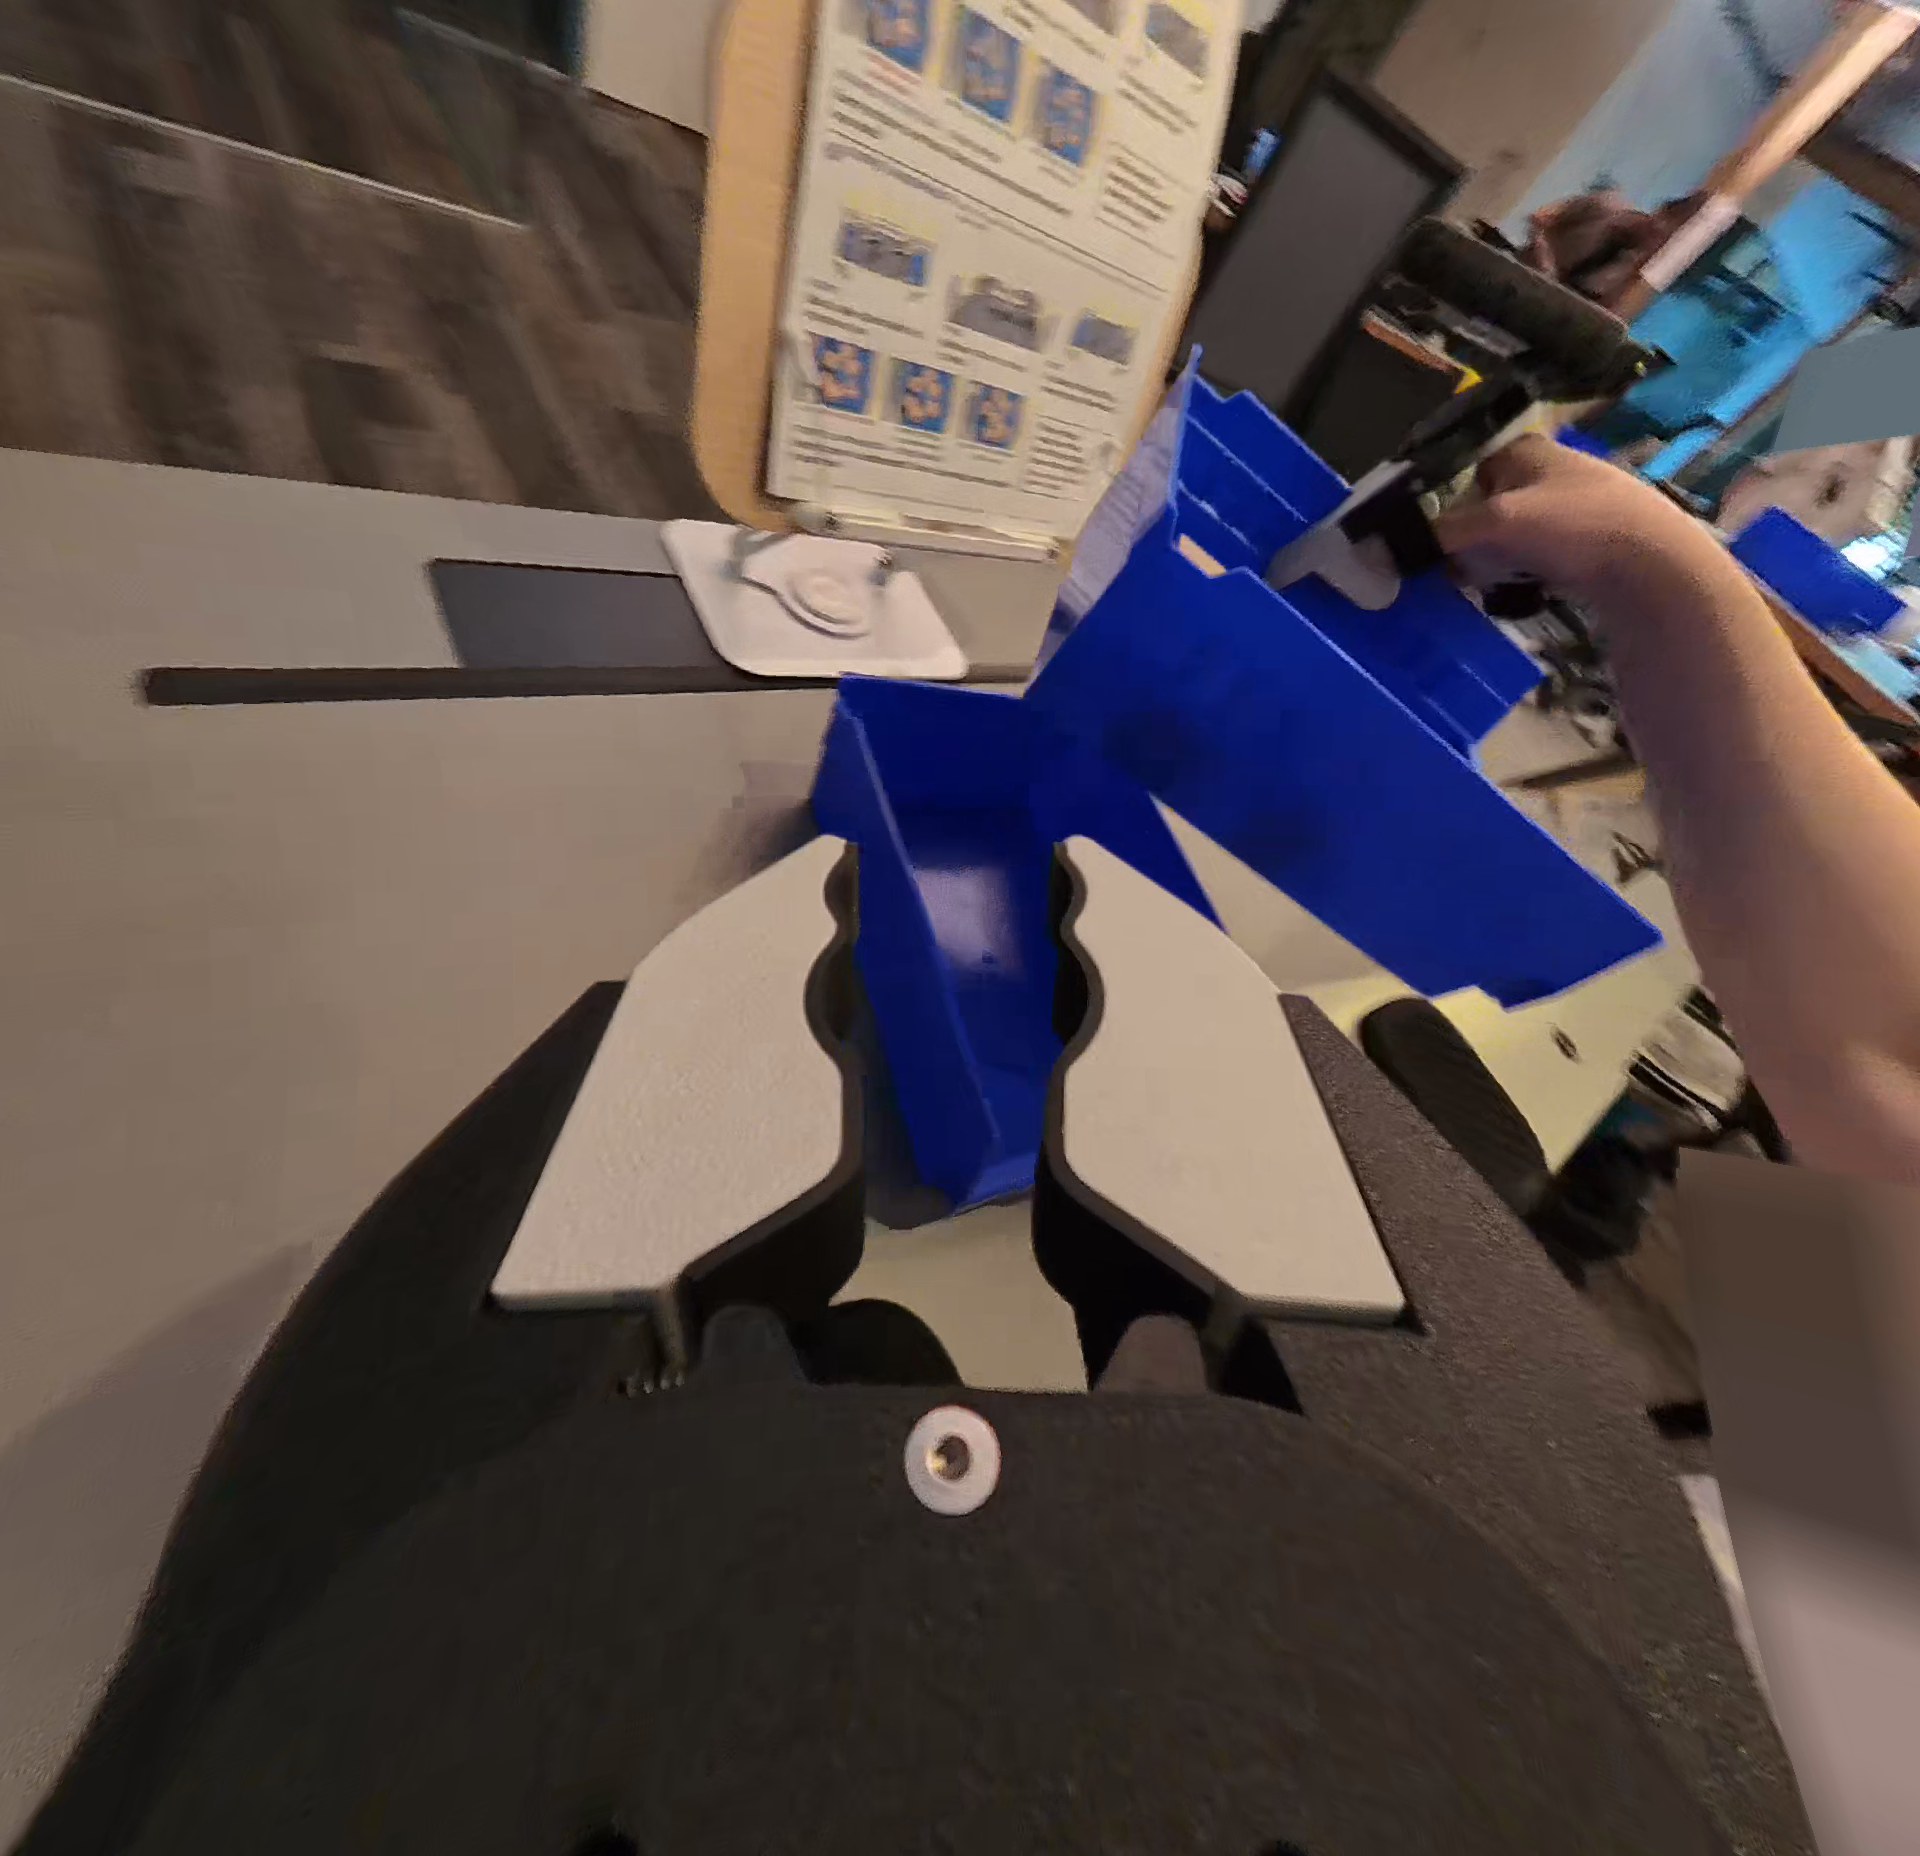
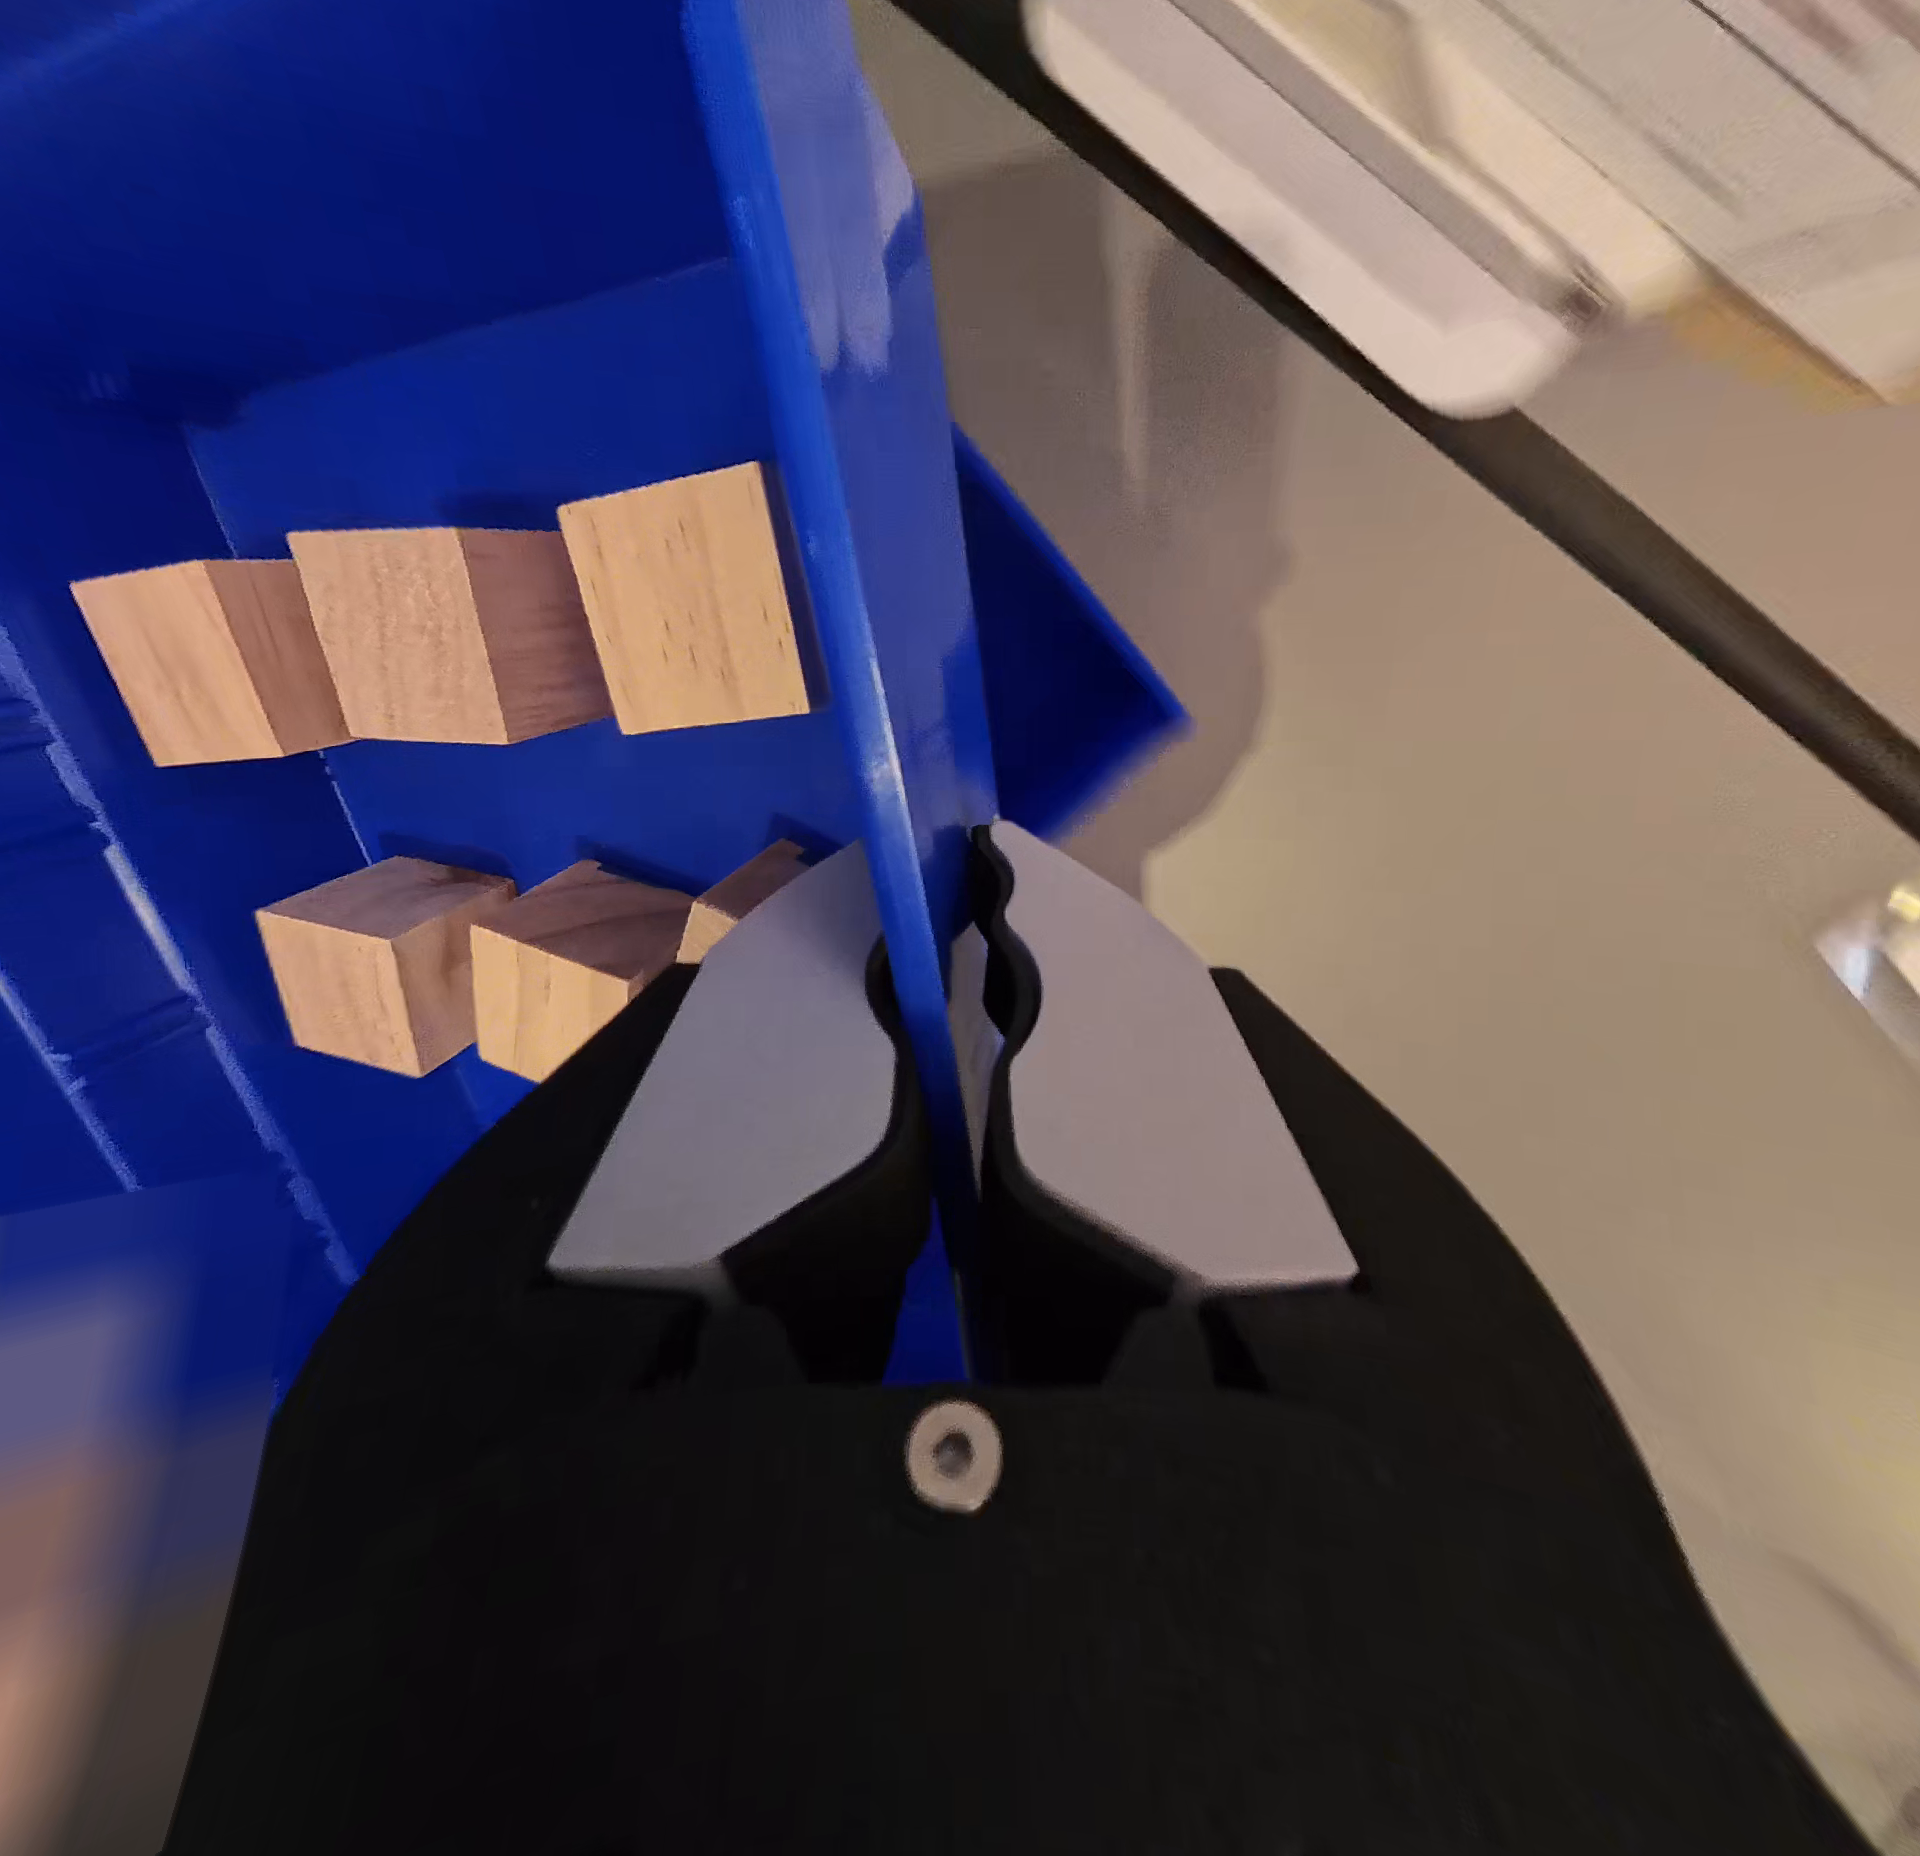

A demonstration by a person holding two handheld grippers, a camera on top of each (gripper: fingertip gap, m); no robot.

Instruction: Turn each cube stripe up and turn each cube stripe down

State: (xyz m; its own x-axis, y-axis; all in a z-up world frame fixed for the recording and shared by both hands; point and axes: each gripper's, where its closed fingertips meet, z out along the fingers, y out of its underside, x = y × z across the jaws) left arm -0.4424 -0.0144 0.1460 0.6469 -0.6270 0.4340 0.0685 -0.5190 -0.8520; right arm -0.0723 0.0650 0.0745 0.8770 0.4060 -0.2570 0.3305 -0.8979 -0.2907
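**Cubes in my blue bin**

Cubes (image 2: 447, 653) of plain wood sit in two rows inside the big blue bin (image 2: 364, 196). Only my right view shows them. I see no stripe on any face there.

My right gripper (image 2: 951, 850) pinches the thin side wall of that bin, one finger inside and one outside.

My left view shows other things. My left gripper (image 1: 951, 871) has a small blue bin (image 1: 935, 798) between its fingers, but I cannot tell if they press it. Farther off, my right hand (image 1: 1558, 528) holds the other gripper on the big bin, which is tilted above the grey table (image 1: 364, 871). A paper sheet (image 1: 987, 227) on a stand is behind.
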